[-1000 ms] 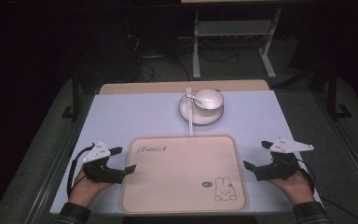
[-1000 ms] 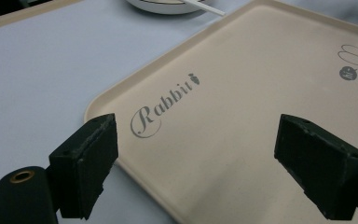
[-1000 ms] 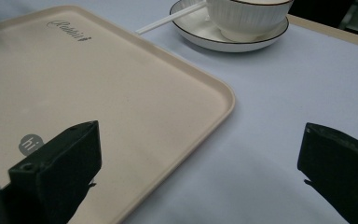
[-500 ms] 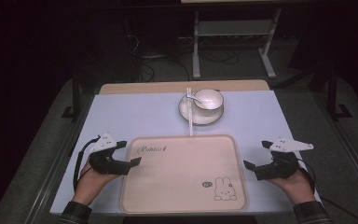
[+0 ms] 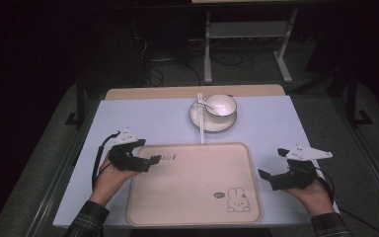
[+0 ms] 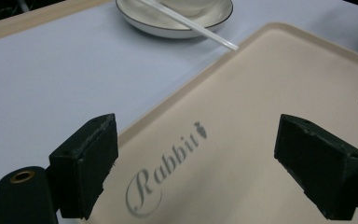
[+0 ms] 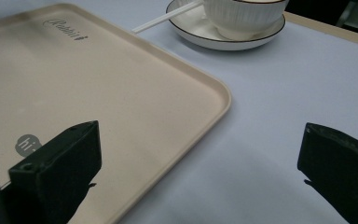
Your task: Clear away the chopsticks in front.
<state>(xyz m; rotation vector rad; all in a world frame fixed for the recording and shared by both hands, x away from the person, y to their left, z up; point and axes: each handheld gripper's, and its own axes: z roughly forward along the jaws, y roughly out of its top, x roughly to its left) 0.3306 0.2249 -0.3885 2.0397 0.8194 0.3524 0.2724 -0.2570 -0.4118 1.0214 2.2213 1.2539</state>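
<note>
A beige tray (image 5: 192, 182) with a rabbit drawing and the word "Rabbit" lies at the table's near middle. My left gripper (image 5: 154, 160) is open, its tips over the tray's far left corner. In the left gripper view the gripper (image 6: 205, 172) straddles the tray's rim (image 6: 177, 100) with nothing between its jaws. My right gripper (image 5: 263, 177) is open just right of the tray; in the right gripper view it (image 7: 200, 172) hovers over the tray's edge (image 7: 214, 107) and the mat. Beyond the tray a white bowl (image 5: 221, 104) sits on a plate (image 5: 197, 118).
A thin white stick (image 5: 201, 126) lies from the plate to the tray's far rim, and a spoon (image 5: 205, 103) rests in the bowl. A pale mat (image 5: 143, 123) covers the wooden table (image 5: 177, 92). Dark floor, cables and a metal stand (image 5: 207, 59) lie behind.
My left gripper has moved forward and to the right, from beside the tray to over its far left corner. The right gripper has stayed where it was.
</note>
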